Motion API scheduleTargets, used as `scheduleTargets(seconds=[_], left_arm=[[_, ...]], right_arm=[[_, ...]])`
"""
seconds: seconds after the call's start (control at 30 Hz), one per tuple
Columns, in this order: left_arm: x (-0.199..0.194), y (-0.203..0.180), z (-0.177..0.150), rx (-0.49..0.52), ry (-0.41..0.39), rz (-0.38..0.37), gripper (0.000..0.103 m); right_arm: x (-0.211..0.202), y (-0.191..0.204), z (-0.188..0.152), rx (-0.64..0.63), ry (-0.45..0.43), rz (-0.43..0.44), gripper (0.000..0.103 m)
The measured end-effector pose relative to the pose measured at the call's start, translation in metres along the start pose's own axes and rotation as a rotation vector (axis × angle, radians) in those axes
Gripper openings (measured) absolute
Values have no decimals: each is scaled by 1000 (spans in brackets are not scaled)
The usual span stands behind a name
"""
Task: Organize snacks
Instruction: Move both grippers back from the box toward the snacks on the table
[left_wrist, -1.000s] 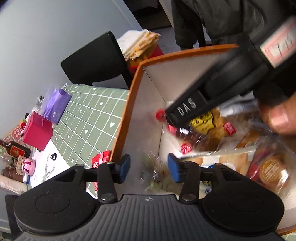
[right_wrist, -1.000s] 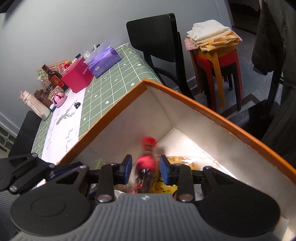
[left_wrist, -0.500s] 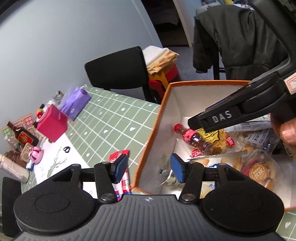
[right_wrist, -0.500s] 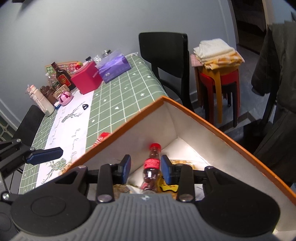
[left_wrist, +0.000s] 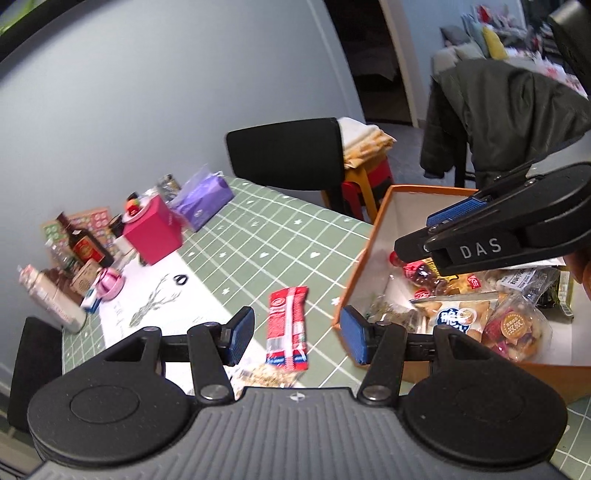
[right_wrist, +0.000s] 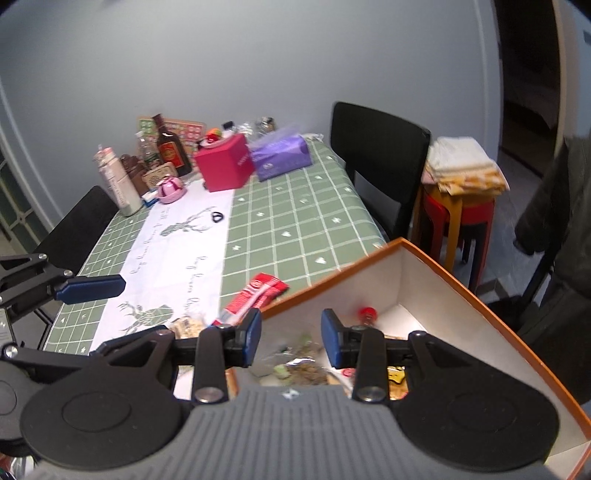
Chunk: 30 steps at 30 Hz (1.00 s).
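Note:
An orange box with white inside (left_wrist: 373, 236) (right_wrist: 436, 258) stands on the green checked table and holds several snack packs and a small cola bottle with a red cap (left_wrist: 417, 267) (right_wrist: 368, 314). A red snack packet (left_wrist: 288, 326) (right_wrist: 255, 295) lies on the table left of the box, with a clear pack of pale snacks (left_wrist: 266, 376) (right_wrist: 188, 325) beside it. My left gripper (left_wrist: 297, 339) is open and empty above the red packet. My right gripper (right_wrist: 290, 336) is open and empty above the box; it shows in the left wrist view (left_wrist: 436, 230).
At the table's far end stand a red box (right_wrist: 225, 166), a purple tissue pack (right_wrist: 282, 155), bottles (right_wrist: 168, 147) and a pink item (right_wrist: 170, 188). A black chair (right_wrist: 376, 155) and a red stool with folded cloths (right_wrist: 461, 181) stand beside the table.
The right gripper let go of the cola bottle in the box, opened and rose. The left gripper drew back and left from the box to above the red packet.

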<state>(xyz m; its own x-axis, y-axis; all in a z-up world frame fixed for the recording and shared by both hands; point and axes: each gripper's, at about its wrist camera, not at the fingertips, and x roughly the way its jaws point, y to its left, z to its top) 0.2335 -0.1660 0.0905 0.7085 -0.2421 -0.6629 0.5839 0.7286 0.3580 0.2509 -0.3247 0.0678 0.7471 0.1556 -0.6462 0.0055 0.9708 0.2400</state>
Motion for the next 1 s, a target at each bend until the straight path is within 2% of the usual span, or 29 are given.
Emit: scheduleTargets(seconds=[0.33,0.63,0.7,0.77,0.8,0.9,1.0], left_arm=[[-30,44,-42,-130,-6,45,64],[-11,81,-83,-245,21,48,69],[-4,88,-92,-277,22,33,72],[3,92,-101,-293,20,14,81],[7,94,-105,-294,20,10,83],[17,96,-115,-280,21,-10,88],[30,98,-122,-265,33,-31,89]], right_arm=[[-11,59,-10,-104,-6,34,35],[10,98,-19,-195,28,46,35],[19,104,-19,-210,40,45,35],[27,108,-18,-217,53,45,37],[31,109,-18,-220,59,44,38],[46,113,-15,-227,80,29,54],[64,113,-11,-232,108,10,62]])
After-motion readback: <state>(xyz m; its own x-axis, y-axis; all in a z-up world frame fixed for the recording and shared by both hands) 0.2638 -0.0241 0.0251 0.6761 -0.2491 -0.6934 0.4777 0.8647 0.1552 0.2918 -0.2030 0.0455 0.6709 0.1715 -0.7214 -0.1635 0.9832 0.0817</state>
